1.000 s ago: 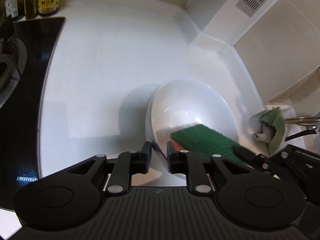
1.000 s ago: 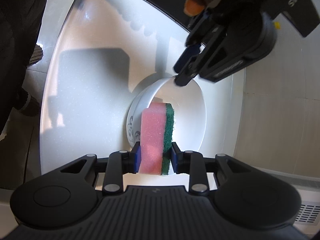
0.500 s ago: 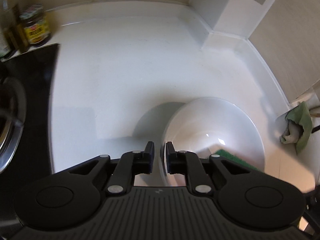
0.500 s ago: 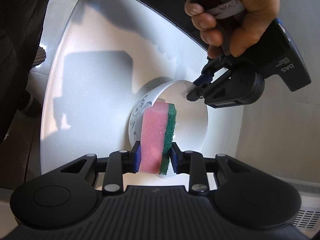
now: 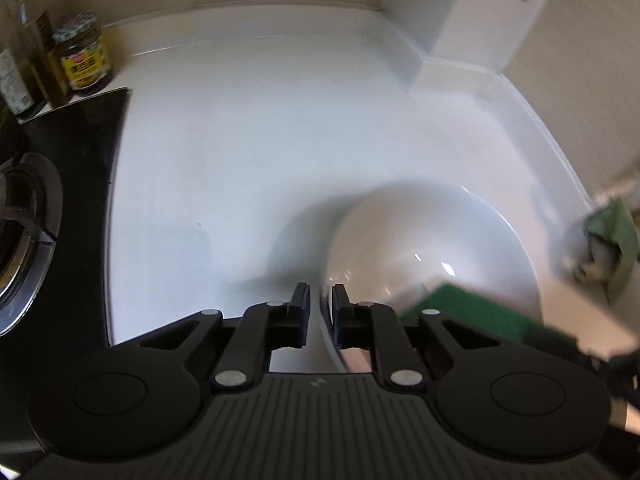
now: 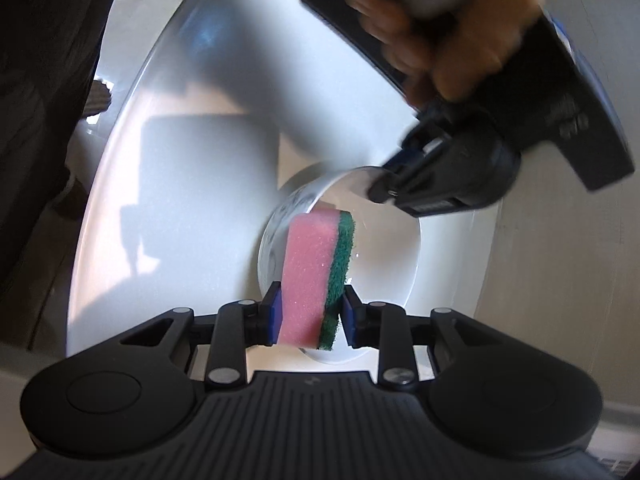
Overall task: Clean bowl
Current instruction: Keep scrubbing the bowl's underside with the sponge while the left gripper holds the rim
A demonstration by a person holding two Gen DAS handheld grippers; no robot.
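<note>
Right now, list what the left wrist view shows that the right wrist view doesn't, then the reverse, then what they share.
Left wrist only: the jars, stove burner and green cloth.
Right wrist only: the sponge's pink side, the hand holding the left gripper, the bowl's patterned outside.
Both: the white bowl, the sponge and the white counter.

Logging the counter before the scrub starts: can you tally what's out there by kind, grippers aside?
Bowl: 1, white
Sponge: 1, pink with green scouring side
Green cloth: 1, bunched, blurred, at the right edge
Jar: 1, labelled, beside the stove
Bottles: 2 that I can tell, partly cut off
Gas burner: 1
Total: 7
</note>
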